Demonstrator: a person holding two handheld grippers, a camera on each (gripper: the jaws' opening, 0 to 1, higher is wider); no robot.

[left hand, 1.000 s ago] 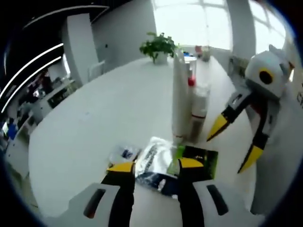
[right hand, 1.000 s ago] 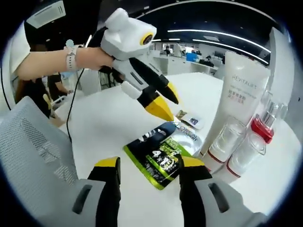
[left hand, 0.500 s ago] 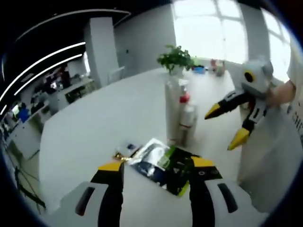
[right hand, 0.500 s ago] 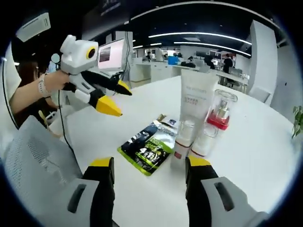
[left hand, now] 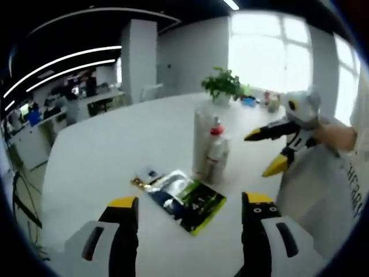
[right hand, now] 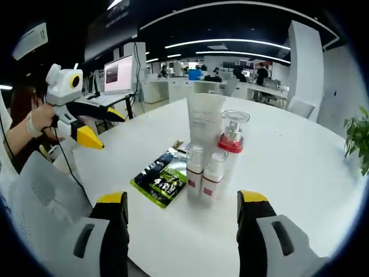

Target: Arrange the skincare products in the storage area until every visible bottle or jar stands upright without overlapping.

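Left gripper view: the left gripper [left hand: 189, 206] has its fingers spread wide with nothing between them, held above the near edge of the white tabletop [left hand: 115, 150]. Ahead of them a dark green sachet [left hand: 185, 199] lies flat, its long axis running diagonally from near right to far left, with a small packet [left hand: 146, 176] touching its far left end. Just behind the sachet stand the upright products: a tall tube [left hand: 202, 138] and a red-capped bottle [left hand: 214, 151] close beside it. The right gripper [left hand: 266, 151] hangs at the right, held by a hand [left hand: 333, 134], fingers spread and empty. A plant [left hand: 223, 85] stands far back.

Right gripper view: the right gripper [right hand: 183, 206] has its fingers wide apart and empty. The tube stands upright mid-table with the red-capped bottle [right hand: 232, 137] beside it and two small bottles [right hand: 204, 173] upright in front, all close together. The sachet lies flat just left of them, long axis pointing away and rightward. The left gripper is at the left, apart from the products, fingers parted.
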